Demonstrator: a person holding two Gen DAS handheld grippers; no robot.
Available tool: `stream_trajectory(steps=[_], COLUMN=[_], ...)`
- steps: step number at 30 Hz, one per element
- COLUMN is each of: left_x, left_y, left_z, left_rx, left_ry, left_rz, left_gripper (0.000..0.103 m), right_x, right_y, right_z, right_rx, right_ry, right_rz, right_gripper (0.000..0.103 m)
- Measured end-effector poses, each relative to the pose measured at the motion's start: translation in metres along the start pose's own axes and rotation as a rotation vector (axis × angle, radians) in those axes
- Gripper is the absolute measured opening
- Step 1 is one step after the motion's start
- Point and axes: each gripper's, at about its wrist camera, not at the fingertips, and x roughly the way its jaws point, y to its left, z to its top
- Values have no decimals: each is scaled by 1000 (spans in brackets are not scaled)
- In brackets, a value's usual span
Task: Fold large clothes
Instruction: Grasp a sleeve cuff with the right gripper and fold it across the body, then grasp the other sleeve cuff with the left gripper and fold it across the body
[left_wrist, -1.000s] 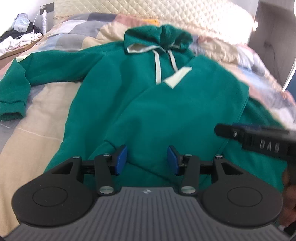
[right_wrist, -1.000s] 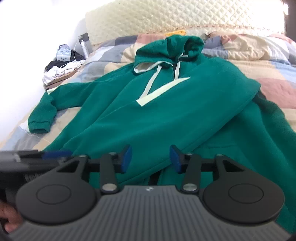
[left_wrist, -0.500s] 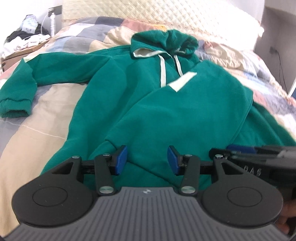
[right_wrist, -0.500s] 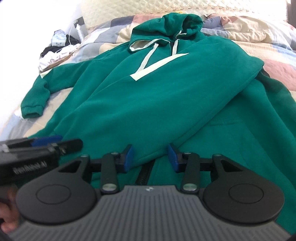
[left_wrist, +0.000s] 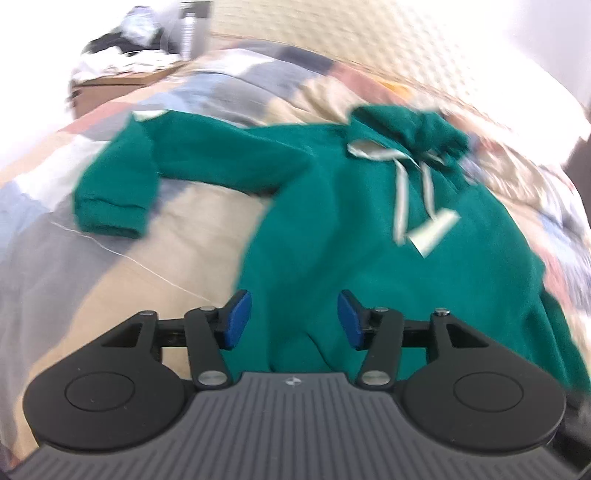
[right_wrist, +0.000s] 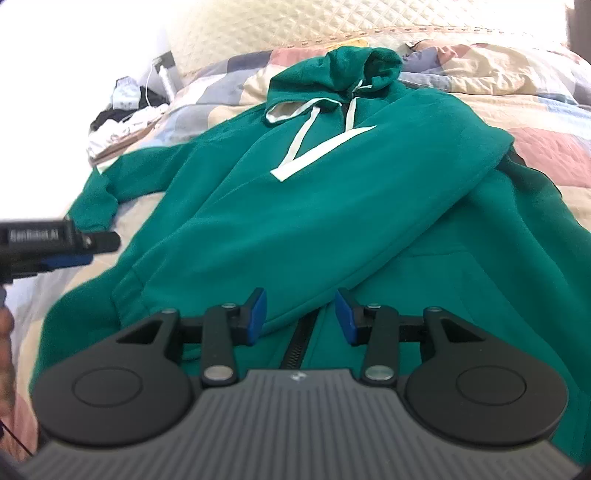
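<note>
i hold both tools angled down over the green fleece hoodie with white drawstrings (right_wrist: 295, 206), which lies flat on the patchwork quilt of the bed (right_wrist: 535, 147), hood toward the padded cream headboard (right_wrist: 332, 22).

my left gripper (left_wrist: 294, 319) sits above the hoodie's lower hem on its outstretched-sleeve side. its blue-padded fingers (left_wrist: 236, 319) have just been opening and now stand spread, with green cloth behind the gap but nothing touching the pads. from the other camera this tool pokes in at the edge of the frame (right_wrist: 66, 254), level with the hoodie's free cuff and apart from it; my hand (right_wrist: 5, 354) below it is only a blurred sliver.

my right gripper (right_wrist: 300, 315) hovers over the hoodie's bottom edge, where the black zipper (right_wrist: 299, 339) runs down under the tool's body and is cut off. its fingers (right_wrist: 256, 314) are parted, gripping nothing.

the left view is smeared by motion, so the clutter on the wooden nightstand (left_wrist: 125, 79) beyond the hoodie's cuff is hard to read. one sleeve is folded across the hoodie's chest, its cuff end near the hem; the other stretches away from the body, cuff (left_wrist: 110, 218) lying on the quilt. the hem nearest me is hidden by both tools.
</note>
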Motion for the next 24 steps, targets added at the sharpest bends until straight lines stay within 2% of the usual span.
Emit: stream_trajectory(steps=[5, 8, 12, 15, 20, 24], left_x=[7, 17, 35, 51, 76, 102], left_y=[29, 45, 69, 98, 140, 163], left_z=[35, 51, 61, 61, 58, 58], left_rx=[-141, -138, -86, -112, -195, -268], left_ry=[0, -3, -5, 3, 3, 10], left_rz=[115, 206, 313, 374, 397, 337], left_gripper=[70, 71, 73, 74, 74, 74], right_x=[-7, -8, -6, 0, 11, 19], right_y=[-6, -9, -6, -1, 2, 3], right_z=[0, 1, 3, 5, 3, 3], right_rx=[65, 108, 124, 114, 110, 129], right_ry=[1, 7, -2, 1, 40, 61], right_rz=[29, 52, 77, 91, 113, 126], right_gripper=[45, 46, 46, 46, 46, 46])
